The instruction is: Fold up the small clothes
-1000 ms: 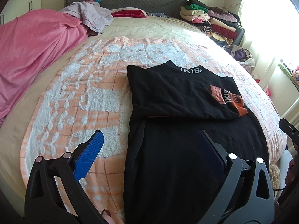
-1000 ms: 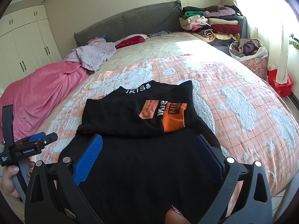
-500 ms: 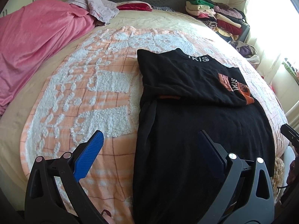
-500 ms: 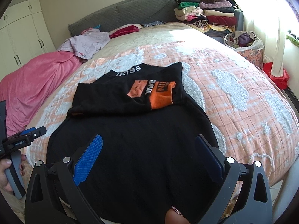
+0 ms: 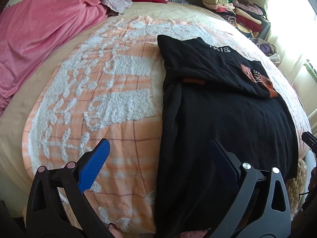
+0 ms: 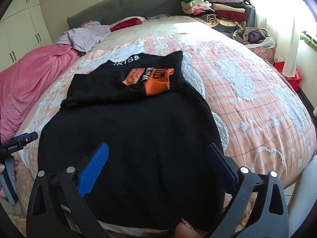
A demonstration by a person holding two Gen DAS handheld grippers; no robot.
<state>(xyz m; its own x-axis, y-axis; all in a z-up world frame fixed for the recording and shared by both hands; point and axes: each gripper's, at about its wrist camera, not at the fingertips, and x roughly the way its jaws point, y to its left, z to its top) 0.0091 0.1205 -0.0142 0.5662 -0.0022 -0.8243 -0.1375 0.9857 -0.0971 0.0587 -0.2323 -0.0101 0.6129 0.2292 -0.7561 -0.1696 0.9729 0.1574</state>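
The black shirt (image 6: 128, 138) lies lengthwise toward 12 o'clock; the right tool (image 6: 156, 158), spread and empty, hovers nearer its hem than the spread left tool (image 5: 158, 158).

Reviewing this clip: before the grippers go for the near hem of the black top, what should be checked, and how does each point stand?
1. Left gripper jaws open, holding nothing: ok.
2. Right gripper jaws open, holding nothing: ok.
3. Black top lies flat on the blanket, sleeves already folded in: ok.
4. Near hem in view: not ok; it drops behind the grippers at the bed edge.
5. Nothing lying on the lower half of the top: ok.
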